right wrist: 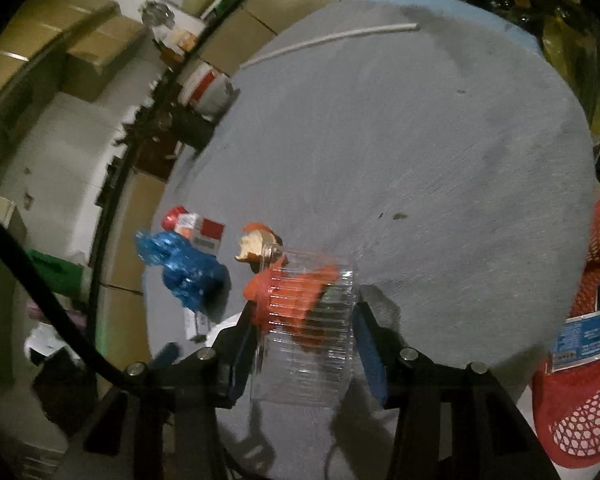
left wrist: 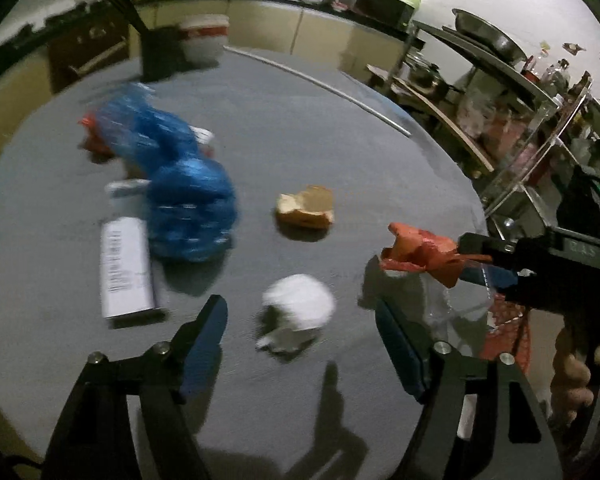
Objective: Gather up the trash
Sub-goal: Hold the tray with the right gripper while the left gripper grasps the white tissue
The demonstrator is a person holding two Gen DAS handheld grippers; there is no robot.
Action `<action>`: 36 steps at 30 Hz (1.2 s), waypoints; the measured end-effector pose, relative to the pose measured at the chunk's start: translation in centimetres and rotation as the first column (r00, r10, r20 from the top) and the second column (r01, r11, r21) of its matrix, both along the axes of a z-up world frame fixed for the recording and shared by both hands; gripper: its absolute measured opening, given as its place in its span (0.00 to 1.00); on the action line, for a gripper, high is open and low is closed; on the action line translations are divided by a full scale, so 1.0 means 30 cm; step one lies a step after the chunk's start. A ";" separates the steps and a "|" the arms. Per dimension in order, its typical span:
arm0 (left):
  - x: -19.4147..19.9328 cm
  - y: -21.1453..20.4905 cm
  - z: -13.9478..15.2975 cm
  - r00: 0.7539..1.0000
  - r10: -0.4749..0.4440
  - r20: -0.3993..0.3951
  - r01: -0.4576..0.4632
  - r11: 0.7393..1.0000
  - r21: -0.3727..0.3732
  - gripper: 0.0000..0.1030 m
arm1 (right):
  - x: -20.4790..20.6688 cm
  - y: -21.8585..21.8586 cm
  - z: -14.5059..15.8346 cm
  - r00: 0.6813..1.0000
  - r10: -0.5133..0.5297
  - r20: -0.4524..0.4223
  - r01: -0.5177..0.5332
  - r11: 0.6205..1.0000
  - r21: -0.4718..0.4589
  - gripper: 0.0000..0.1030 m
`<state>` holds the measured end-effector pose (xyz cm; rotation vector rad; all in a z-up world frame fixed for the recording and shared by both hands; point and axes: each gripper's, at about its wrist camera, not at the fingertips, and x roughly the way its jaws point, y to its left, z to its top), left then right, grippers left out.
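My left gripper [left wrist: 300, 320] is open and empty above a crumpled white tissue [left wrist: 300, 304] on the round grey table [left wrist: 300, 120]. Beyond it lie a piece of bread [left wrist: 306, 212], a crumpled blue plastic bag [left wrist: 180, 184] and a white carton [left wrist: 124, 272]. My right gripper [right wrist: 304, 320] is shut on a clear ribbed plastic cup [right wrist: 304, 352] with an orange wrapper [right wrist: 296, 292] in it; the wrapper also shows in the left wrist view [left wrist: 420, 256]. A red mesh basket [right wrist: 580, 380] at the right table edge holds a blue packet [right wrist: 580, 340].
A red and white packet [right wrist: 204, 232] lies by the blue bag. A white rod [left wrist: 320, 80] lies across the far side of the table. A white bucket [left wrist: 204, 40] and a dark holder [left wrist: 160, 52] stand beyond the far edge. Kitchen shelves [left wrist: 500, 80] stand on the right.
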<state>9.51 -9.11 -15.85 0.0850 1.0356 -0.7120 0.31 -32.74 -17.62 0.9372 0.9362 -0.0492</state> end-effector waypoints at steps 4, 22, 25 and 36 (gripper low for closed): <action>0.022 -0.051 -0.063 1.000 0.003 -0.029 -0.002 0.999 0.038 0.75 | -0.043 -0.049 -0.008 0.999 -0.028 0.037 0.026 0.998 0.052 0.49; -0.039 0.034 -0.057 0.999 0.030 0.011 -0.030 0.999 0.029 0.32 | -0.094 -0.136 -0.051 0.997 -0.076 -0.012 0.077 0.993 0.085 0.64; -0.064 0.058 -0.032 0.999 0.025 0.038 -0.027 0.999 0.031 0.32 | -0.092 -0.114 -0.034 0.999 -0.050 -0.005 0.050 0.995 0.085 0.64; -0.157 0.012 0.014 0.994 -0.033 0.107 0.028 0.998 0.051 0.33 | 0.007 -0.056 -0.073 0.991 -0.063 -0.116 0.061 0.998 -0.021 0.64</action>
